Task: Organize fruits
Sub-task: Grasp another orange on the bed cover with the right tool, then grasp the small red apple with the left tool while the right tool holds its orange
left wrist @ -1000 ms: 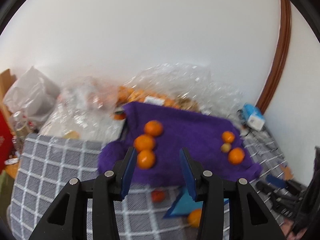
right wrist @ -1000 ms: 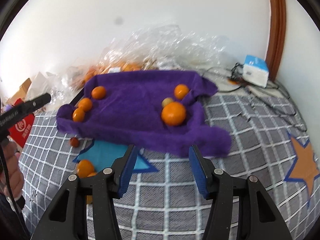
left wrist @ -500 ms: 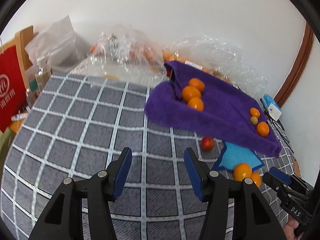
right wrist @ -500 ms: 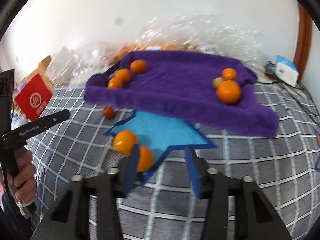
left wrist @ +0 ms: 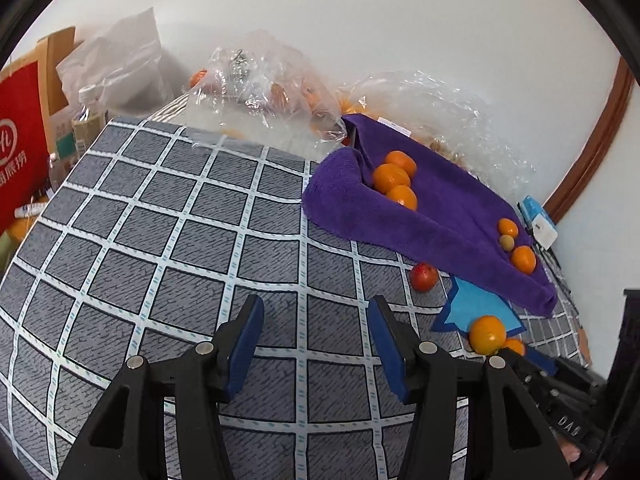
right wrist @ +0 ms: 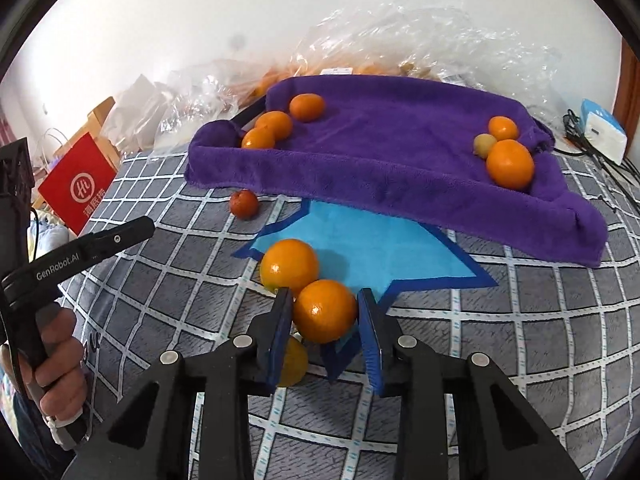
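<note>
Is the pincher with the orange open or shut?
Nearly shut. The right hand-held gripper is closing on an orange: the left pad touches it, and the right pad shows a sliver of gap.

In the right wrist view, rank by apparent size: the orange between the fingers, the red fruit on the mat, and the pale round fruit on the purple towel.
1. Orange between the fingers, largest, though nearest the camera, so partly inflated.
2. Red fruit and pale round fruit look alike; no ranking, since the pale one sits farther back and is partly hidden.

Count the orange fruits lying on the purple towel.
5. Three sit in a row at its left end; two at its right end, beside a small yellowish fruit. Towel folds may hide more.
</note>
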